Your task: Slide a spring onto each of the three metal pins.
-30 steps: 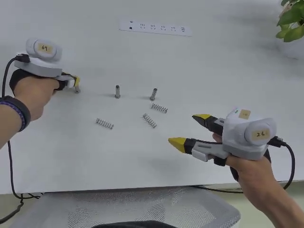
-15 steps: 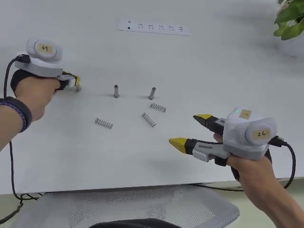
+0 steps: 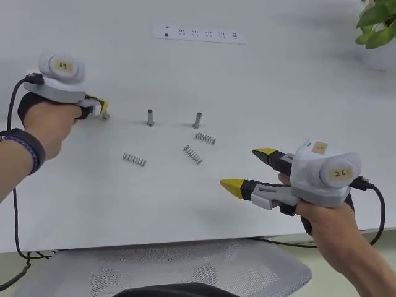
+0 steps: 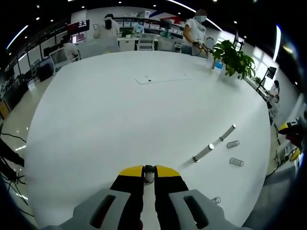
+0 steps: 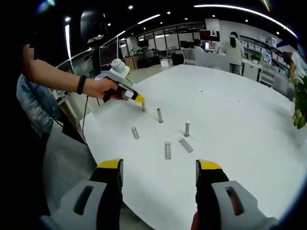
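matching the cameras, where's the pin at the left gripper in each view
Head view: left-end pin far left, at the left gripper tips.
Left gripper view: left-end pin bottom centre, between the jaws.
Right gripper view: left-end pin upper left of centre.
Landmark: middle pin, next along the row.

White-grey left gripper [image 3: 104, 111] and right gripper [image 3: 246, 169], yellow-tipped jaws, black cables [image 3: 13, 216]; right sticker [image 3: 339, 174] reads 26; dark wristband [image 3: 28, 148] on left wrist.
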